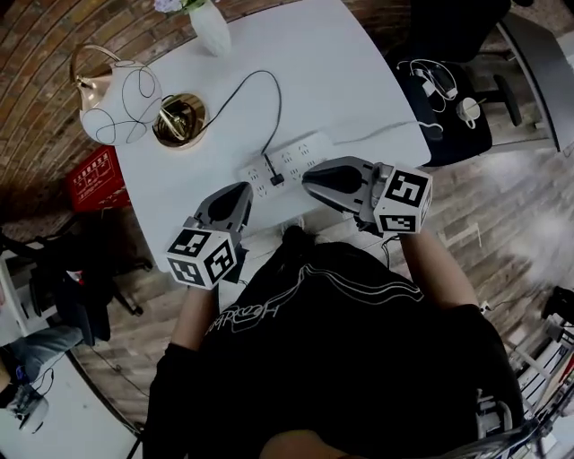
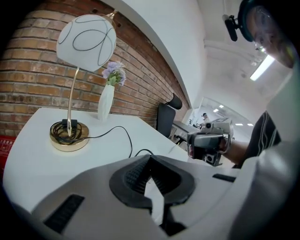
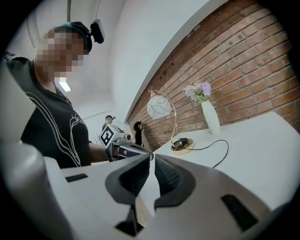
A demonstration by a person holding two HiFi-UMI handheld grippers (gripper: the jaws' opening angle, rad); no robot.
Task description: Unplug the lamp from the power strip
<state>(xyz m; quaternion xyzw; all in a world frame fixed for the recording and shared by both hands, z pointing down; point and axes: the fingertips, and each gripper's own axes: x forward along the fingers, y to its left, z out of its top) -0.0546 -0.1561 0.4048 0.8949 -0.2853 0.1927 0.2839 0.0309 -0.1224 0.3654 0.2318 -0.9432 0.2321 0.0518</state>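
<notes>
The lamp (image 1: pixel 121 103), a white globe shade with black lines on a gold base (image 1: pixel 179 119), stands at the table's left. Its black cord (image 1: pixel 256 76) loops across to a black plug (image 1: pixel 277 179) seated in the white power strip (image 1: pixel 291 161) near the front edge. My left gripper (image 1: pixel 248 188) hovers just left of the plug, shut and empty. From the right, my right gripper (image 1: pixel 307 177) points at the strip, also shut with nothing in it. The left gripper view shows the lamp (image 2: pixel 86 37) and cord (image 2: pixel 124 133) beyond the left gripper (image 2: pixel 150 158). The right gripper (image 3: pixel 152 157) faces the lamp (image 3: pixel 159 107). The strip is hidden in both gripper views.
A white vase (image 1: pixel 212 27) with flowers stands at the table's (image 1: pixel 359 63) far edge. The strip's own cable (image 1: pixel 377 133) trails right. A black chair (image 1: pixel 444 99) with cables on it stands to the right, and a red crate (image 1: pixel 92 177) sits on the floor left.
</notes>
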